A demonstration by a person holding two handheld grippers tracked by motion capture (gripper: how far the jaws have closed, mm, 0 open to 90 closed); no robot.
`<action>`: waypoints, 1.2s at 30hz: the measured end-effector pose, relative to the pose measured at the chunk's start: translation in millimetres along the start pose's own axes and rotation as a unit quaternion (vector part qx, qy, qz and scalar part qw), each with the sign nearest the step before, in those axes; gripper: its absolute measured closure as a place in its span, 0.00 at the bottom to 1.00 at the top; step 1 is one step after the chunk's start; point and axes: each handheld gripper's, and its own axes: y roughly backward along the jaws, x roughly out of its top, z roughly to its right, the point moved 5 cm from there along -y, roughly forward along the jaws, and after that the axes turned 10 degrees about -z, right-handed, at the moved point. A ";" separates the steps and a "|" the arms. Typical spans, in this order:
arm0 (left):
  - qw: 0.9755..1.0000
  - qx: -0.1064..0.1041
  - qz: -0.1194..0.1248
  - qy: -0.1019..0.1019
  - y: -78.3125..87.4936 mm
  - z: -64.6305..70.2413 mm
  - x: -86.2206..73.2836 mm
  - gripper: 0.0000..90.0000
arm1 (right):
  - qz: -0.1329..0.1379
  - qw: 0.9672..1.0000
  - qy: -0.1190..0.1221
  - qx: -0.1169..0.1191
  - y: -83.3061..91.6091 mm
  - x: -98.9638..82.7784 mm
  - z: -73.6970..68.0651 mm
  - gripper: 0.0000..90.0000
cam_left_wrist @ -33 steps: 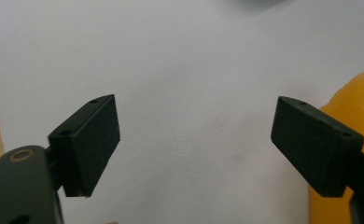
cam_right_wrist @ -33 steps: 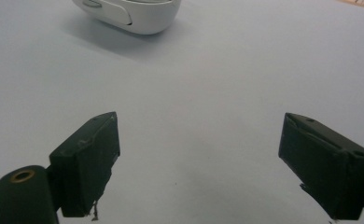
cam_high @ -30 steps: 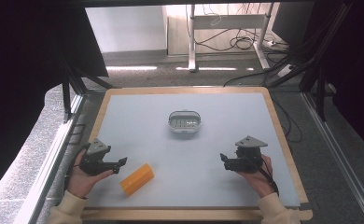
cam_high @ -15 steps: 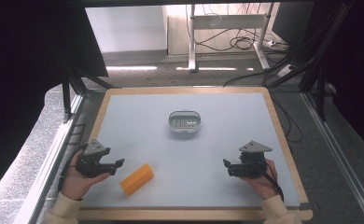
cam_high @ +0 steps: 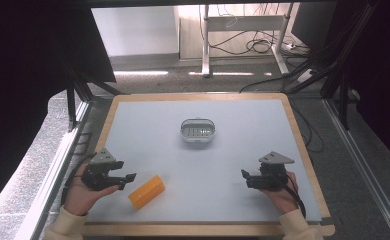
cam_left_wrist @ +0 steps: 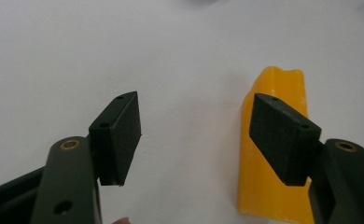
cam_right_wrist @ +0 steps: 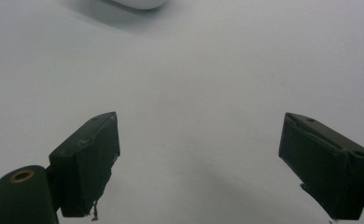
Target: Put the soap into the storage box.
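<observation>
While its jaws have just been closing empty, the left hand-held gripper (cam_high: 128, 178) hovers beside the yellow block (cam_high: 146, 191).

A small oval white dish (cam_high: 198, 131) with a perforated inside sits on the grey table (cam_high: 243, 150) well ahead of both grippers, roughly midway between them, while cables (cam_high: 253, 47) lie on the floor beyond the table's wooden far edge.
</observation>
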 end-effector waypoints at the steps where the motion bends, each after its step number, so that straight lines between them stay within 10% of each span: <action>1: 1.000 -0.001 -0.004 -0.003 1.5 1.7 1.1 0.39 | 0.002 1.000 0.000 -0.003 0.0 -0.3 0.9 0.15; 36: 0.995 -0.028 -0.076 -0.059 -13.2 40.5 12.1 0.39 | -0.001 1.000 -0.003 0.000 -2.6 -1.6 0.3 0.15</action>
